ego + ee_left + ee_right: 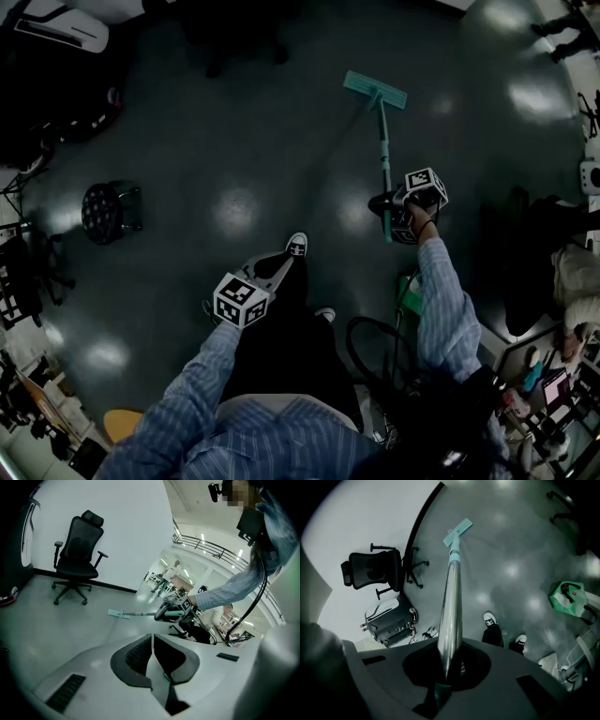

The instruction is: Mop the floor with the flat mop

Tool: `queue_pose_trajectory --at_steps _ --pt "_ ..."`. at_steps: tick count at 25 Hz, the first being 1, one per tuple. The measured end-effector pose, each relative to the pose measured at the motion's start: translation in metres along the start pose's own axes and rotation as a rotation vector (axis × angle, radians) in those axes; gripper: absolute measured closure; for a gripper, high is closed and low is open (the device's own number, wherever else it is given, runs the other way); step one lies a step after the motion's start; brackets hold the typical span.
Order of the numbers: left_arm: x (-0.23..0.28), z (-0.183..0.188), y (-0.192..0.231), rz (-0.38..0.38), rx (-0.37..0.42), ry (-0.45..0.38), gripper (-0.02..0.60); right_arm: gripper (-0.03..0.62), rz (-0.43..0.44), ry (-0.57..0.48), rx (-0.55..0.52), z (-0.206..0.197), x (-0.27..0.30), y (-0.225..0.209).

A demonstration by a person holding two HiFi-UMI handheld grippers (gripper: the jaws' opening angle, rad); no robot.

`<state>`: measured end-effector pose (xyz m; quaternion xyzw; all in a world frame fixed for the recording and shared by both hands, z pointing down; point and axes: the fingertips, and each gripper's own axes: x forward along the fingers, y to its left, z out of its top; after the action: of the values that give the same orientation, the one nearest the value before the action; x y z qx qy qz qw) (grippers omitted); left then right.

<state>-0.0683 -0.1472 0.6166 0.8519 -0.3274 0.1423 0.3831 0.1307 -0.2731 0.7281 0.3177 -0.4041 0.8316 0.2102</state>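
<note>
- Step in hand: a mopping stroke. The right claw (447, 670) is pinched on the metal handle (452, 602) of the flat mop (382, 141), near its upper end.
- The mop head (375, 91) lies flat on the floor (234, 141), out ahead of the person's shoes (297, 246) and well apart from them.
- The left claw (152, 656) is pressed together on nothing, clear of the handle.
- Next move, as judged: drive the head across the floor with its face kept flat. A second grip by the left claw would steady the handle.

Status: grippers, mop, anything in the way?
Right gripper shut on teal flat mop by its silver handle. Left gripper shut, empty. Mop head on floor ahead. Black round stool off left, clear.
</note>
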Motion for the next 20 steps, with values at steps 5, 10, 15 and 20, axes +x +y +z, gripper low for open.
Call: queue_pose_trajectory --at_steps 5,10,15,20 --pt "-0.010 -0.014 -0.038 -0.027 0.034 -0.012 0.563 0.576 0.002 0.026 0.011 -0.074 -0.003 -0.053" --pt "-0.029 -0.037 -0.081 -0.048 0.071 -0.011 0.563 0.576 0.016 0.048 0.015 -0.152 -0.007 -0.099" --pt "-0.053 -0.063 -0.111 -0.047 0.093 -0.015 0.563 0.576 0.022 0.061 0.025 -0.229 -0.008 -0.141" --pt "-0.074 -0.078 -0.133 -0.025 0.130 -0.040 0.564 0.576 0.043 0.071 0.030 -0.300 -0.013 -0.180"
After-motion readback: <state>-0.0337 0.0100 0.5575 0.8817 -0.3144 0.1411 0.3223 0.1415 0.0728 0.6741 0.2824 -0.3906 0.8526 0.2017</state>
